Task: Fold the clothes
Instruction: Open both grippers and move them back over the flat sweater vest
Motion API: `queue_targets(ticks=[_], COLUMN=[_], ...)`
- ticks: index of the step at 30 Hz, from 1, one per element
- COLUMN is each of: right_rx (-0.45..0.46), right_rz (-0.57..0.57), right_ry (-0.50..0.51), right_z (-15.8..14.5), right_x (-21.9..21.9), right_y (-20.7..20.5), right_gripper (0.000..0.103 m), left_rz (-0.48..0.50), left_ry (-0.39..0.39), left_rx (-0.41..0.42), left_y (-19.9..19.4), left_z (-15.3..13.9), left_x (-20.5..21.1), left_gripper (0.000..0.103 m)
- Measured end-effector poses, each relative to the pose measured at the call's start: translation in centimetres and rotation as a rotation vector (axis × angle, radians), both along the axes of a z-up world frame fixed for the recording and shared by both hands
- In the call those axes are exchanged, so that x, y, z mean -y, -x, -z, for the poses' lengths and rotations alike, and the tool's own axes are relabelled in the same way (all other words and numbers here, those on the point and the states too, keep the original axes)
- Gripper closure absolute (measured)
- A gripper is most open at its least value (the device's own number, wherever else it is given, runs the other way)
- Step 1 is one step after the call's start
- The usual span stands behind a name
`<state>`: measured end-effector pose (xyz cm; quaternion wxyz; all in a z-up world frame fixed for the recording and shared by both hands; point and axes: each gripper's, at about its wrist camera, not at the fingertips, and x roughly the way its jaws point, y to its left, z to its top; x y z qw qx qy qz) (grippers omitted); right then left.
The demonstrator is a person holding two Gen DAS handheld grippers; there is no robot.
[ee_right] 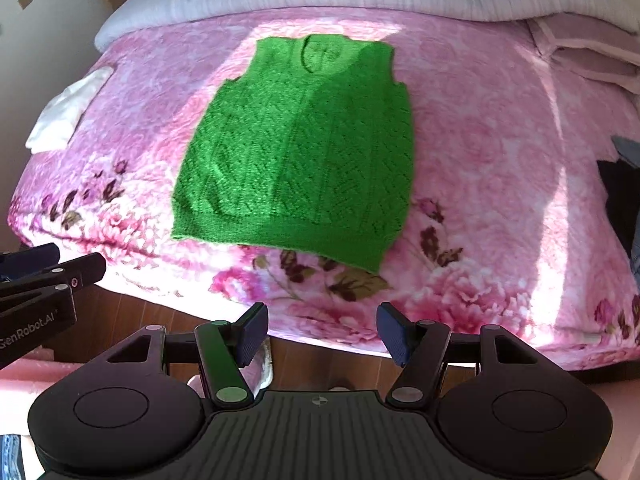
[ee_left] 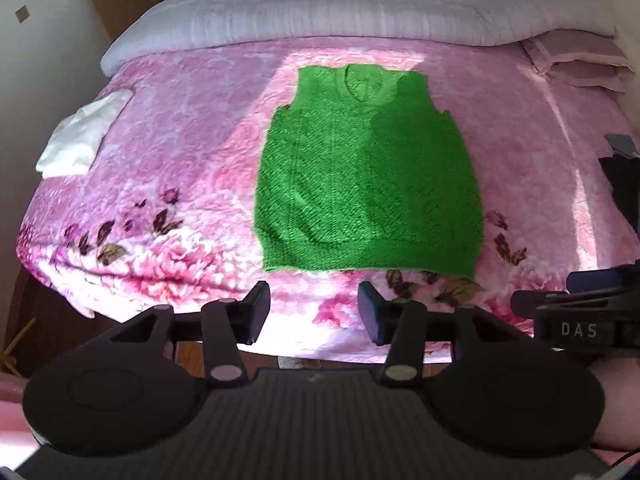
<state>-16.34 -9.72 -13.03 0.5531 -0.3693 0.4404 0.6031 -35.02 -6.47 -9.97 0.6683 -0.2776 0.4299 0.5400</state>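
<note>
A green knitted vest [ee_left: 368, 176] lies flat and unfolded in the middle of a pink flowered blanket [ee_left: 192, 152] on a bed. Its long axis runs from the near edge of the bed to the far side: the hem is near the grippers, the neck points away toward a grey quilt [ee_left: 340, 8]. The left gripper [ee_left: 314, 316] and the right gripper [ee_right: 322, 334] hang over the near bed edge, both with jaws apart and nothing between them. The right one carries the letters "DAS", the left one "GenRobot.AI". A white cloth [ee_left: 84, 132] lies well apart at the left.
</note>
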Motion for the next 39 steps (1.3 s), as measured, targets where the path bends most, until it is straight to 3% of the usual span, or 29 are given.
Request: queue_targets(ticks=[26,33,39], right_rx=[-0.015,-0.023,-0.028], right_rz=[0.002,0.07,0.223], right_ry=[0.04,0.077,0.137], right_z=[1.2,2.7,5.3], right_x=[-3.2,-6.4,-10.1], right_y=[1.0,-0.1,-3.5], right_gripper=[0.039,0.039,0.039], left_rz=[-0.005,0.008,0.039], left_ry=[0.057,0.124,0.193], left_rx=[-0.014,0.017,0.0], left_y=[0.7,2.2,4.5], left_z=[1.4,3.2,5.5], left_x=[-3.0,-7.7,-14.8], left_gripper=[0.058,0.059,0.059])
